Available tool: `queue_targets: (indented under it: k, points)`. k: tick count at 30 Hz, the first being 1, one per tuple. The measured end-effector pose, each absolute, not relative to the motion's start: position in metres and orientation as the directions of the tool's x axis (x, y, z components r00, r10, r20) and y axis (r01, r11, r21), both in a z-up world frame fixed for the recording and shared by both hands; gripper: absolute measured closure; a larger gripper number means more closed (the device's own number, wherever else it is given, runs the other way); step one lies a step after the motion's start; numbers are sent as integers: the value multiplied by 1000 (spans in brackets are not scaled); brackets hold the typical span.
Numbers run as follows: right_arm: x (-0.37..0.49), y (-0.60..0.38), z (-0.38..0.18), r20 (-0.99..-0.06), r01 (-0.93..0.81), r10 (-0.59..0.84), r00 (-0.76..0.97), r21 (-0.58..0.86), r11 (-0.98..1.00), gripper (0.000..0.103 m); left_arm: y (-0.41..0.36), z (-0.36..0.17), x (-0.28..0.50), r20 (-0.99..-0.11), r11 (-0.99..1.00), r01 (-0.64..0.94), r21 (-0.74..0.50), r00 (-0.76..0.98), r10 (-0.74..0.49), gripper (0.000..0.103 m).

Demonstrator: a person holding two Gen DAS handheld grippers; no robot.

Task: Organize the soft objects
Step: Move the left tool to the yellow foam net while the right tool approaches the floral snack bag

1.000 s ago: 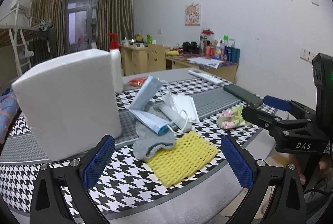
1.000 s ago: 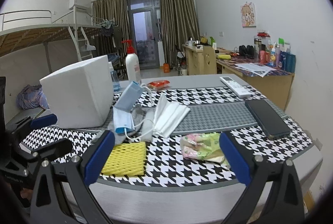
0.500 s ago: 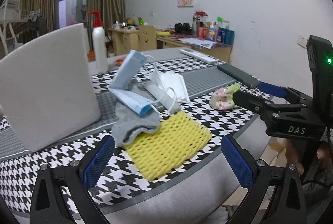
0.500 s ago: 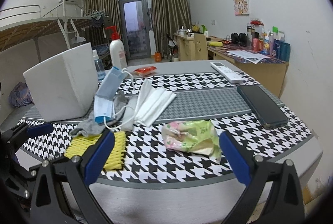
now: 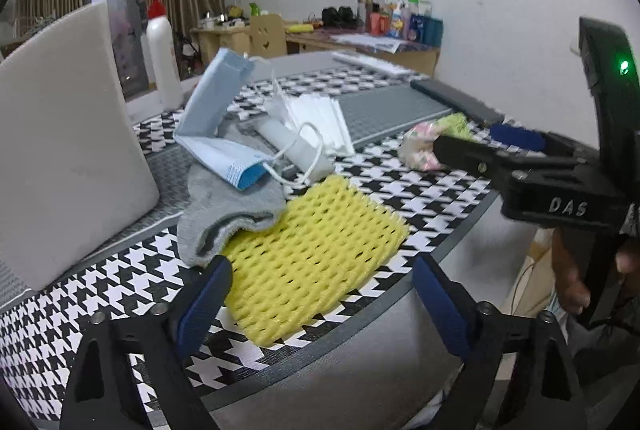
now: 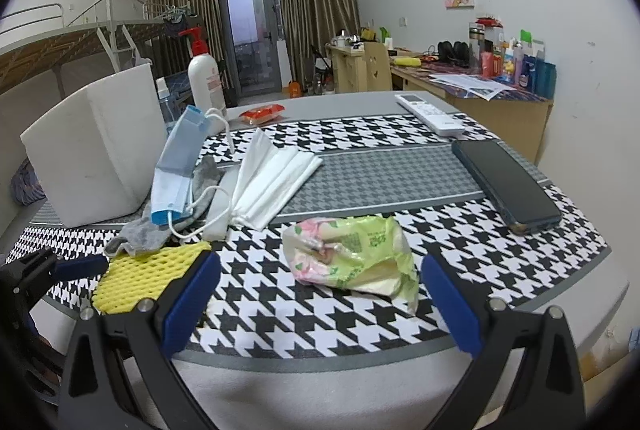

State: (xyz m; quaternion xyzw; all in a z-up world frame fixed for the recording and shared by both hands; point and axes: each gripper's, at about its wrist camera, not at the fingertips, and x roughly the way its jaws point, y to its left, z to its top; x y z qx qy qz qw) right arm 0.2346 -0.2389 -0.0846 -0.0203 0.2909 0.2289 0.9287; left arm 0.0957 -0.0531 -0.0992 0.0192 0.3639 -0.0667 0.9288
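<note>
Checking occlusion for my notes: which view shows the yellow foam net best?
The left wrist view: the foam net lies nearly whole in the middle, only its near-left edge hidden by a sock and a finger. The right wrist view catches it low on the left, partly behind a finger.

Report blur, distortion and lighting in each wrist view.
Left wrist view: slight motion blur on the yellow foam net, straight edges bowed by fisheye, dark corners. Right wrist view: sharper, tissue pack crisp, same barrel distortion, flat indoor light.
</note>
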Motion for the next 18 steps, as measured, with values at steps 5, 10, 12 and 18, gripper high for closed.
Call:
queue_targets:
  k: [5,10,12,18]
  points:
    - [239,-236,-91,-567,-430,403,718,94,898,1,-55,-103,102,-688,990,139,23,721,-86,23]
    - [246,-238,-93,-582,-414,386,716,92,906,1,-58,-105,102,-686,987,140,78,726,-49,33]
    - [248,-238,-94,-589,-407,376,715,86,909,1,-57,-105,102,-686,987,138,86,727,-42,37]
    - [257,-235,-99,-619,-397,359,699,83,914,1,-56,-105,103,-685,985,148,92,727,-45,44]
